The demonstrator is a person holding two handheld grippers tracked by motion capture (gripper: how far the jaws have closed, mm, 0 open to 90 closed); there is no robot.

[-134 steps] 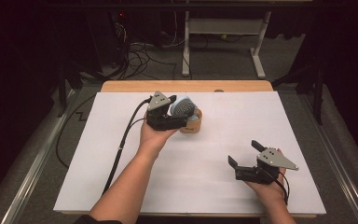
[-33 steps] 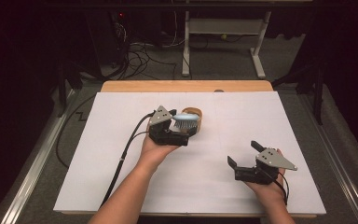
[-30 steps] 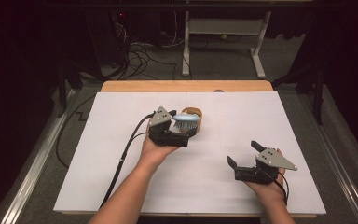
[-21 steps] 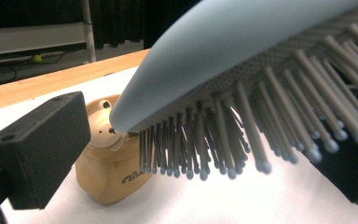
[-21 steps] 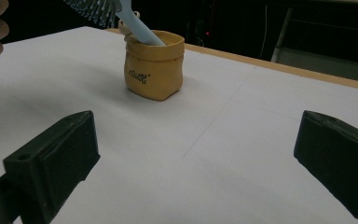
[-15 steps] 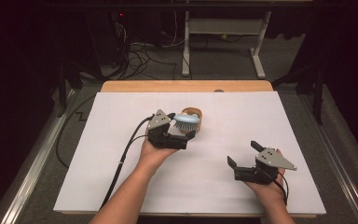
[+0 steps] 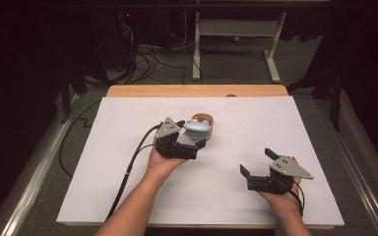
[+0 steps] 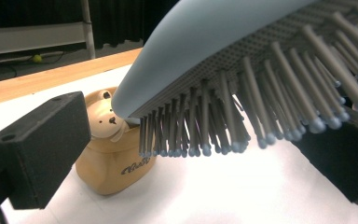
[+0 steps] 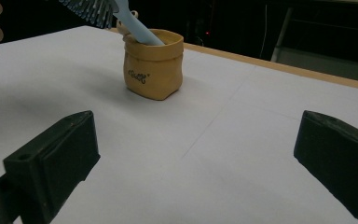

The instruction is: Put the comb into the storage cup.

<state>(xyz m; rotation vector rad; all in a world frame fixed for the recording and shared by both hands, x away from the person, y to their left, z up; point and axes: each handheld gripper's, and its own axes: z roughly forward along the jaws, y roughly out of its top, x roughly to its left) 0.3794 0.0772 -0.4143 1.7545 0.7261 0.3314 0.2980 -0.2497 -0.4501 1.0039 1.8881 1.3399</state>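
Observation:
A pale blue hairbrush (image 7: pixel 197 129) leans with its handle inside a small tan bear-faced pot (image 7: pixel 207 119) near the middle of the white table. Its bristled head (image 8: pixel 242 56) sticks out toward me, over and between the jaws of my left gripper (image 7: pixel 199 142), which stand wide apart. The pot (image 8: pixel 107 163) sits just beyond the left jaw. My right gripper (image 7: pixel 256 161) rests open at the front right, well apart from the pot (image 9: pixel 154 70) and the brush handle (image 9: pixel 135 21), with nothing between its jaws (image 9: pixel 196 154).
White paper (image 7: pixel 128 196) covers the table, with a wooden strip (image 7: pixel 197 91) along the far edge. The left gripper's cable (image 7: pixel 133 162) trails toward the front left. Table legs and floor cables lie beyond the far edge.
My left gripper has drawn back toward me from the pot. The brush head has tipped lower with it, its handle staying in the pot. The right gripper has stayed still.

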